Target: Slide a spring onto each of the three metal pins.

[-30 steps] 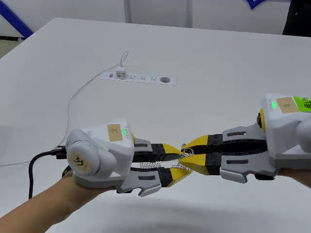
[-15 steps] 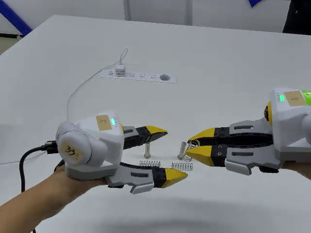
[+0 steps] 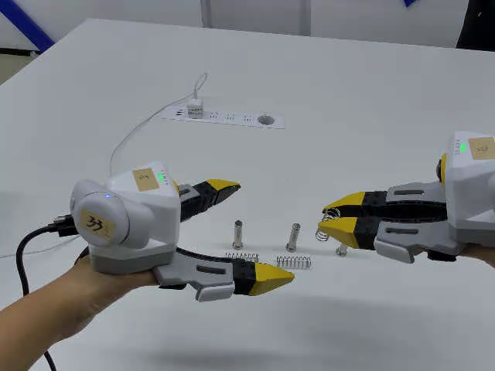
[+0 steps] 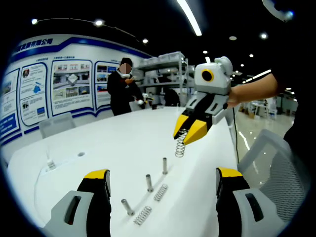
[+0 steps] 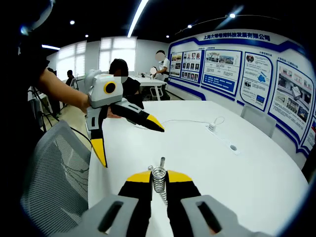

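The left tool [image 3: 261, 230], spread wide and empty, hangs beside three upright metal pins [image 3: 294, 234] and two loose springs [image 3: 294, 263] on the white counter [image 3: 348, 116] as the right tool [image 3: 335, 220], clamped on a third spring [image 3: 323, 229], poises it near the rightmost pin [image 3: 341, 249], seemingly for threading

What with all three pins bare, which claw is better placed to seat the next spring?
Right. The right claw is shut on a spring, close by the nearest pin. The left claw is open and empty, with the other springs lying on the table.
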### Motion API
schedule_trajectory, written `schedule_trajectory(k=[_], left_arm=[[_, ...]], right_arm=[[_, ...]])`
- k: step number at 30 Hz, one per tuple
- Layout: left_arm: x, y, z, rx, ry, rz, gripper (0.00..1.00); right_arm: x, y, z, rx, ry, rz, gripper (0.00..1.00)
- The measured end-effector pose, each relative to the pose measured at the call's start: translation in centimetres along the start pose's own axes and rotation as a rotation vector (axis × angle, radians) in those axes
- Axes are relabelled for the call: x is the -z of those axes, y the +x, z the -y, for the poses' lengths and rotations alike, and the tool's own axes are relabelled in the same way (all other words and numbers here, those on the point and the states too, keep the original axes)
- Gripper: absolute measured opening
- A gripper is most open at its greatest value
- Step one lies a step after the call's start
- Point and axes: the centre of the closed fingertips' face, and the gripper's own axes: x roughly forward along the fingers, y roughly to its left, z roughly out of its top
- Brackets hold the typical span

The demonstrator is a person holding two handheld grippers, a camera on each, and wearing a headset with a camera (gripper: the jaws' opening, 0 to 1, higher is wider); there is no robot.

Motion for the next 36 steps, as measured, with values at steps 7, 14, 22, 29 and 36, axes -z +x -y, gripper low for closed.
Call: schedule_trajectory(k=[7,14,22,29,36], left_arm=[[0.0,-0.2,-0.8,-0.017,-0.018,-0.003,1.00],[0.3,-0.7,-1.2,-0.024,-0.025,-0.023,1.00],[1.1,-1.6,-1.8,-0.036,-0.056,-0.033,1.00],[2.5,-2.2,-2.2,-0.046,-0.079,-0.069,1.00],[3.4,-2.5,-2.4,-0.055,-0.111,-0.081,1.00]], right_arm=[[1.3,-0.6,2.6,0.087,0.045,-0.020,0.11],[2.4,-1.1,4.6,0.160,0.102,-0.025,0.11],[4.0,-1.1,6.8,0.247,0.182,-0.027,0.11],[5.8,-0.8,8.0,0.287,0.275,-0.031,0.11],[6.8,-0.5,8.8,0.319,0.353,-0.016,0.11]])
